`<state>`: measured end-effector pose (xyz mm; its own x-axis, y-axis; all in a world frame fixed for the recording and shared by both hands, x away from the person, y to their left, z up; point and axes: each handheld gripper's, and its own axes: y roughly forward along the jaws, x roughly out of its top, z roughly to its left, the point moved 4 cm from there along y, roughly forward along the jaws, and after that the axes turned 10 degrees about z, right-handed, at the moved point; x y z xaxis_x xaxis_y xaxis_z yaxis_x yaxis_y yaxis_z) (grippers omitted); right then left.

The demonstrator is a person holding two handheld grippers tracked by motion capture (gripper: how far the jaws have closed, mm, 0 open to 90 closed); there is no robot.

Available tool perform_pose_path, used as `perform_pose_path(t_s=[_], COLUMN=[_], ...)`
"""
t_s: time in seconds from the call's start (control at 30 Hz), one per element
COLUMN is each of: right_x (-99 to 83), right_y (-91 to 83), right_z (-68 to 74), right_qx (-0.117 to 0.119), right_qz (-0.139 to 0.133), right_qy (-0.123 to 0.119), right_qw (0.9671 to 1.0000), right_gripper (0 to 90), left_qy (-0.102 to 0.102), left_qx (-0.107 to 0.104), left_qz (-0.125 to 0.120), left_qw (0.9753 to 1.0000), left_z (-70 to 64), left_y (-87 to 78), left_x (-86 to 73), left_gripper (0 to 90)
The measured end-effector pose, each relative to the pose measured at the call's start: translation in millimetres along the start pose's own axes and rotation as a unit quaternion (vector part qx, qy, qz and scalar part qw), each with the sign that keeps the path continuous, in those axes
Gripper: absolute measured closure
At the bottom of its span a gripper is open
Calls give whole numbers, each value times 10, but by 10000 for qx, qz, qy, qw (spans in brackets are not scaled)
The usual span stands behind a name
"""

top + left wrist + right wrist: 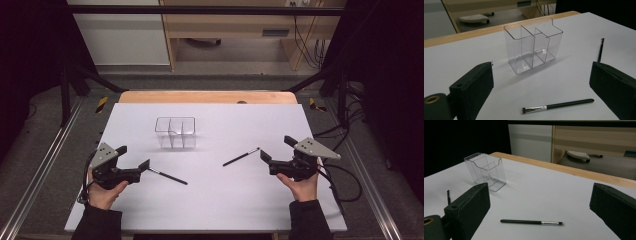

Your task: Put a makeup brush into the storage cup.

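So, two thin makeup-type brushes lying flat on the white tabletop point(210, 210), one per side. Left brush point(168, 176) just ahead of the left tongs point(135, 159), bristle end pointing back at them; right brush point(241, 157) just ahead of the right tongs point(274, 148), set on a slant. Between and behind them, a clear three-compartment organizer point(175, 132), upright, nothing in it, well apart from both brushes.

Both pairs of tongs spread wide, nothing gripped. From the left gripper view, the left brush point(557, 105) sitting right in the gap between the jaws, ferrule toward the left jaw, so probably lined up for a pinch on the handle. Same story in the right gripper view: right brush point(531, 222) lying crosswise between the jaws, organizer point(485, 171) off to the upper left.

Guessing the mirrored layout is deliberate: one brush within easy reach of each hand, holder in the middle so either side can drop into a slot. Hands resting low near the front edge, looks like a starting pose.

No brand, label or readable writing anywhere on brushes or organizer.
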<state>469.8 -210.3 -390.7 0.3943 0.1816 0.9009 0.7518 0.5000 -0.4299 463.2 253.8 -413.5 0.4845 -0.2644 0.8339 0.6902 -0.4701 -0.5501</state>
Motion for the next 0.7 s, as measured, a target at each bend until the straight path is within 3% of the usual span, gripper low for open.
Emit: perform_pose_path(t_s=[0.2,0.43,0.7], right_x=[-22,-35,-15], right_y=[-3,32,63], right_z=[-4,17,105], right_qx=[-71,-97,12], right_qz=[109,268,405], right_qy=[-37,-65,-196], right_qw=[9999,9996,9990], right_gripper=[38,39,46], left_qy=[-10,117,197], left_qx=[-15,-62,-152], left_qz=[48,170,299], left_qw=[10000,9998,9992], left_z=[-16,-66,-112], left_y=[18,60,105], left_x=[-33,-59,-66], left_gripper=[49,52,58])
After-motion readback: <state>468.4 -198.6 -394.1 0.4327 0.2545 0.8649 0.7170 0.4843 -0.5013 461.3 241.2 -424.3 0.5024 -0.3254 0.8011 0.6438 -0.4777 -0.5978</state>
